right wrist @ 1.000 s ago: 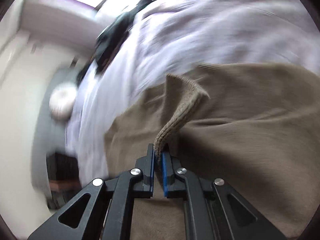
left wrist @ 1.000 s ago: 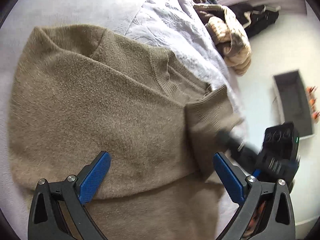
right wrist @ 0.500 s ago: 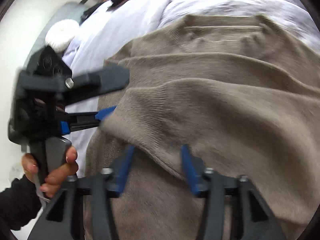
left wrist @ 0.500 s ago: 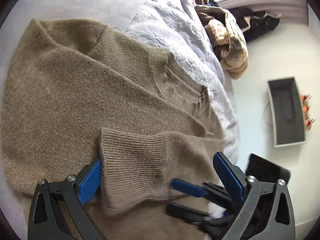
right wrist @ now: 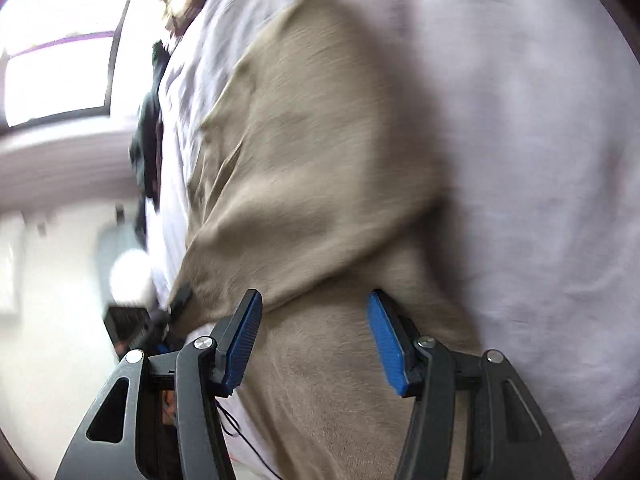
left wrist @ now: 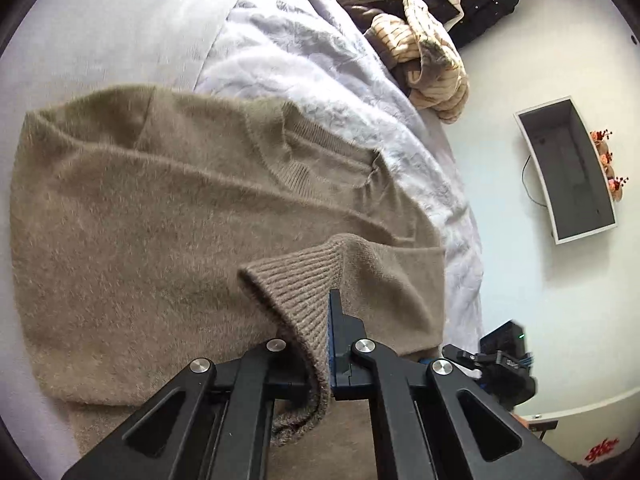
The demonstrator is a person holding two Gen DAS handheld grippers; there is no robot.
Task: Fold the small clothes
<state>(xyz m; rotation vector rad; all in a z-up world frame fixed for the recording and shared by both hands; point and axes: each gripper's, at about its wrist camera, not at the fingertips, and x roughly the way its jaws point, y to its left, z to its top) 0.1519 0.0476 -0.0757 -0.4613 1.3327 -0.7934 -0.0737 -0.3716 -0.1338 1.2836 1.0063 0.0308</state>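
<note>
**Brown sweater on bed, cuff gripped**

- Sweater [left wrist: 168, 216]: tan knit, spread flat on the bed [left wrist: 100, 40], neckline toward the far right, one sleeve folded across the near body.
- Left tool [left wrist: 322, 344]: clamped tight on the ribbed cuff [left wrist: 298, 292] of that sleeve, the cuff raised off the body.
- Right tool [right wrist: 314, 336]: jaws apart, nothing pinched; sweater fabric lies under and between its blue pads [right wrist: 386, 344]. View blurred.
- Blanket [left wrist: 320, 76]: pale, textured, beyond the sweater.
- Clothes pile [left wrist: 424, 52]: striped and dark garments, far right on the bed.
- Grey box [left wrist: 568, 168]: on the floor at right, contents not discernible.
</note>
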